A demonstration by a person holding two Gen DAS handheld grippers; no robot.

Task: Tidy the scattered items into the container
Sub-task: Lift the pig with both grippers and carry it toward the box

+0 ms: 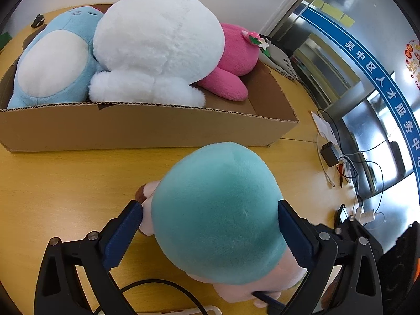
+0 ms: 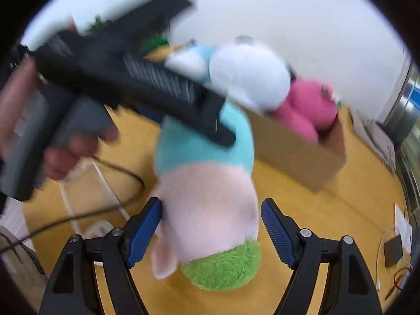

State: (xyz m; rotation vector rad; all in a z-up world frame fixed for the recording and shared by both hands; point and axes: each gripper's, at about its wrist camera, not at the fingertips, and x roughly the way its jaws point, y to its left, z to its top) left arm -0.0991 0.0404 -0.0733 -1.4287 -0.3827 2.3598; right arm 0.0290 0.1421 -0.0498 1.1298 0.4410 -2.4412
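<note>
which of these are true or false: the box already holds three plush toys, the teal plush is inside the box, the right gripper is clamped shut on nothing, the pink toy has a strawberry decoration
1. The cardboard box already holds three plush toys. True: a blue plush, a white plush and a pink plush.
2. The teal plush is inside the box. False: it sits on the yellow table, in front of the box.
3. The right gripper is shut on nothing. False: it stands wide around the teal plush.
4. The pink plush has a strawberry decoration. True.
</note>
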